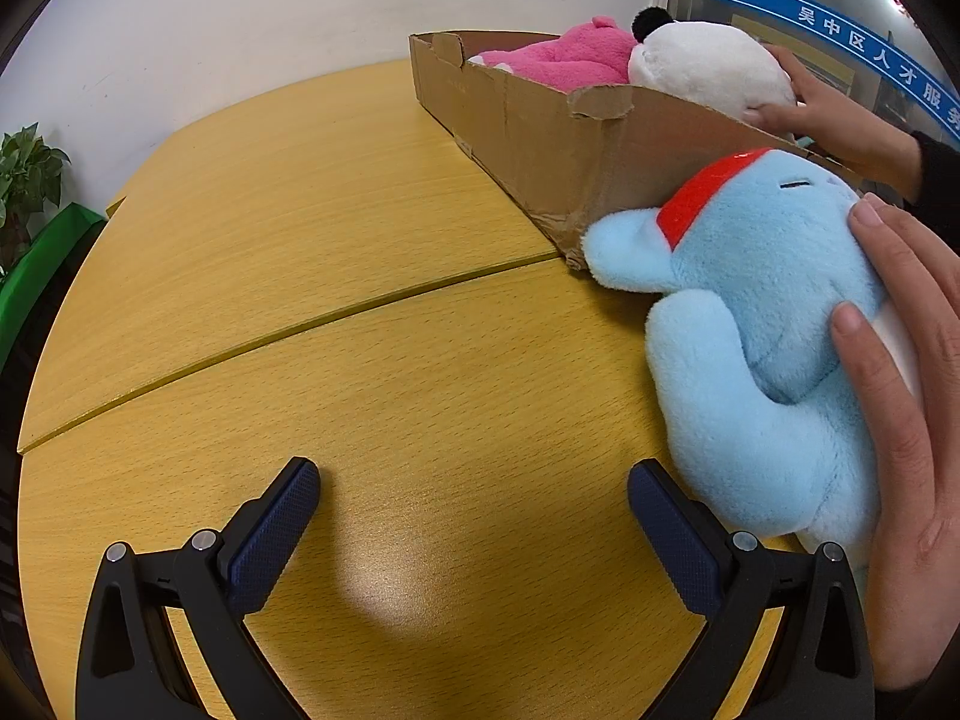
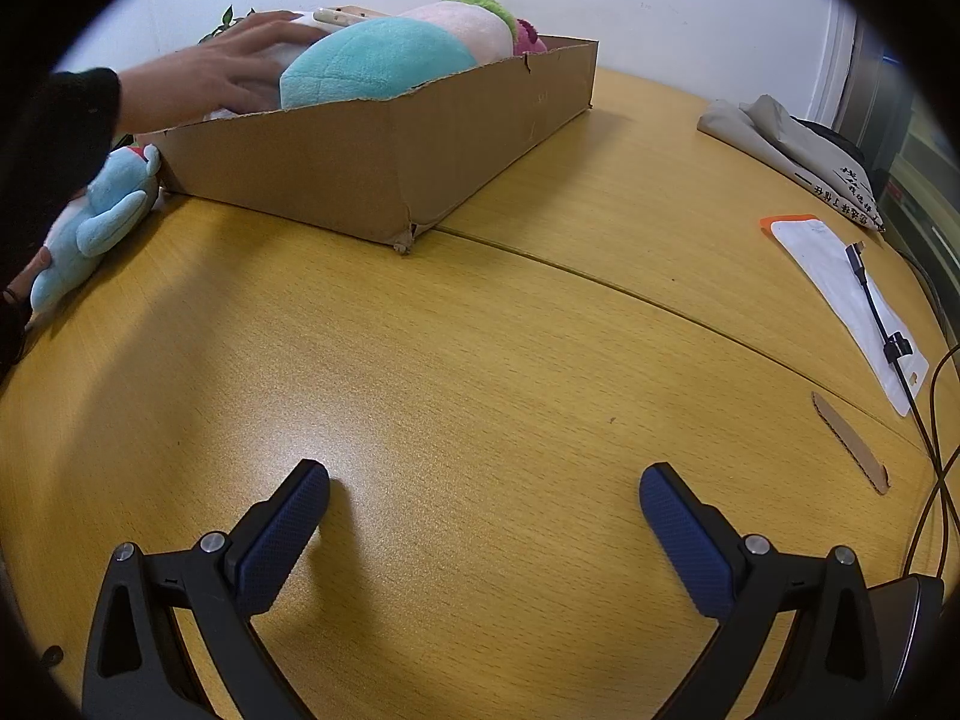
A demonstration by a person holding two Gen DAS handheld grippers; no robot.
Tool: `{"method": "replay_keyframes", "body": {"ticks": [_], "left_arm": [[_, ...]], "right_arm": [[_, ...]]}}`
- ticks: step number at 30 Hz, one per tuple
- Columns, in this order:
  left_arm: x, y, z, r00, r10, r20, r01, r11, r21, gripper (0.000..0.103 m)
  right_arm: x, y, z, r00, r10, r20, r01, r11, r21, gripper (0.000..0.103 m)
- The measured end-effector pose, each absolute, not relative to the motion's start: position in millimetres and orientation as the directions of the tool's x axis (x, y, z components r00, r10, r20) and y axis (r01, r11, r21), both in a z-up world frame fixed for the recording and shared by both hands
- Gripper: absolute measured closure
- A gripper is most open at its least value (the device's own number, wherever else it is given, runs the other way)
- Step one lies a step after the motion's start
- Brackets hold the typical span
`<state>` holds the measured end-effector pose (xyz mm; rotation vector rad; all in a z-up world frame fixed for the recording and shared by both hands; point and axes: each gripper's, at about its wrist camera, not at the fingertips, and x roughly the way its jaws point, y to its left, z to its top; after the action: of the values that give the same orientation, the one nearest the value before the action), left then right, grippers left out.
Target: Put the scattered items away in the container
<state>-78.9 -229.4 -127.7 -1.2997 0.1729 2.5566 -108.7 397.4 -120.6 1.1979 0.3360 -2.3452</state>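
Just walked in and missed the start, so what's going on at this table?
Plush toys are being tidied into a cardboard box. Both claws, left and right, are open and hold nothing above the table. A bare hand holds a light blue plush beside the box; another hand touches toys already inside.

bright overhead light, soft glare on the table (image 1: 384,588), fisheye edges curved and dark

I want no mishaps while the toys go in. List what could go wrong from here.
1. A bare hand holds the light blue plush beside the open left gripper; closing now might pinch fingers.
2. The cardboard box already looks heaped, so another toy may spill out.
3. Its torn corner could split if pushed.
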Motion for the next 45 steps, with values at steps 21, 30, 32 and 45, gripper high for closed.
{"method": "replay_keyframes", "body": {"ticks": [21, 30, 32, 45], "left_arm": [[-78.9, -229.5, -127.7, -0.562, 0.184, -0.806, -0.292, -0.956, -0.014, 0.000], [-77.6, -230.0, -127.7, -0.562, 0.184, -0.806, -0.292, -0.956, -0.014, 0.000], [-76.5, -230.2, -126.9, -0.562, 0.184, -0.806, -0.292, -0.956, -0.014, 0.000], [-70.3, -230.3, -122.7, -0.561, 0.184, -0.807, -0.292, -0.956, -0.014, 0.000]], "right_arm": [[-108.5, 397.3, -120.8, -0.500, -0.306, -0.810, 0.522, -0.853, 0.000, 0.000], [-108.3, 397.2, -120.8, -0.500, -0.306, -0.810, 0.522, -0.853, 0.000, 0.000], [-108.3, 397.2, -120.9, -0.500, -0.306, -0.810, 0.522, -0.853, 0.000, 0.000], [-108.4, 397.2, -120.9, -0.500, -0.306, -0.810, 0.522, -0.853, 0.000, 0.000]]}}
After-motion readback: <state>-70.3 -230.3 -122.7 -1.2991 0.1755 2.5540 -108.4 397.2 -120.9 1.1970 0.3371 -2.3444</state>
